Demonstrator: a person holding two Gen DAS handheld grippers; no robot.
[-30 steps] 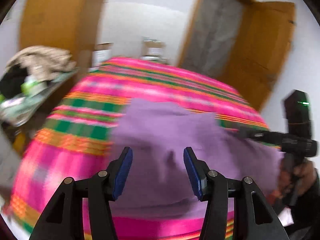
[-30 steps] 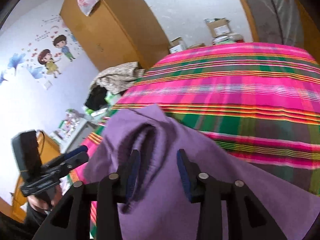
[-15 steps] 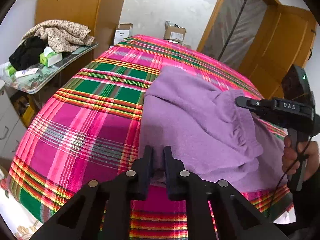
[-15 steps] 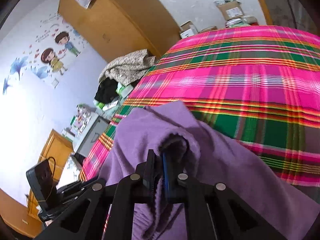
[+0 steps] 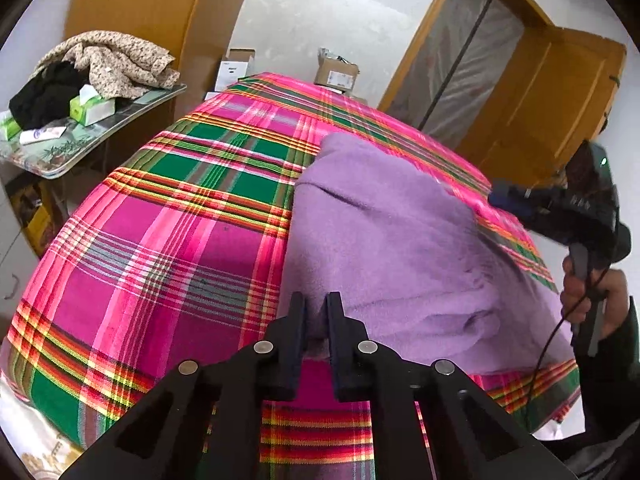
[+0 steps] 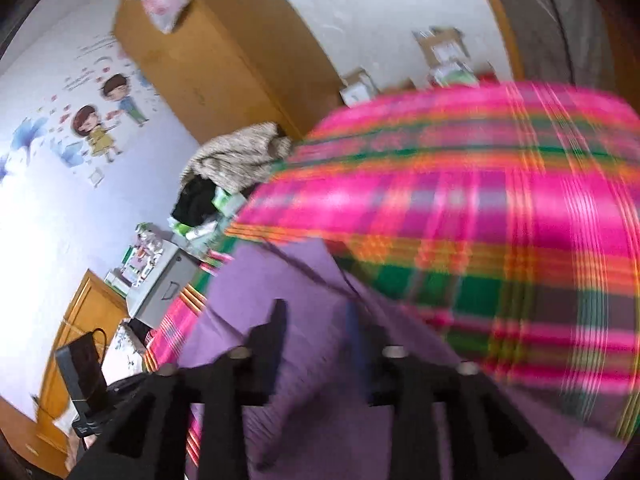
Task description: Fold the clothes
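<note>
A purple fleece garment [image 5: 384, 240] lies on a bed with a pink, green and yellow plaid cover [image 5: 180, 240]. My left gripper [image 5: 316, 312] is shut on the garment's near edge at the bed's front. My right gripper [image 6: 316, 320] is open above the purple garment [image 6: 320, 360] and holds nothing; this view is blurred. The right gripper also shows in the left wrist view [image 5: 560, 208], to the right of the garment.
A side table [image 5: 52, 152] at the left carries piled clothes [image 5: 108, 60], tissue boxes and small items. Cardboard boxes [image 5: 336, 72] stand behind the bed. A wooden wardrobe [image 5: 144, 20] is at the back left and a wooden door [image 5: 552, 92] at the right.
Both grippers closed on the garment about half a second ago. Since then the right gripper has opened and let go of its fold, which has dropped flat. The left gripper stays shut on the edge.
</note>
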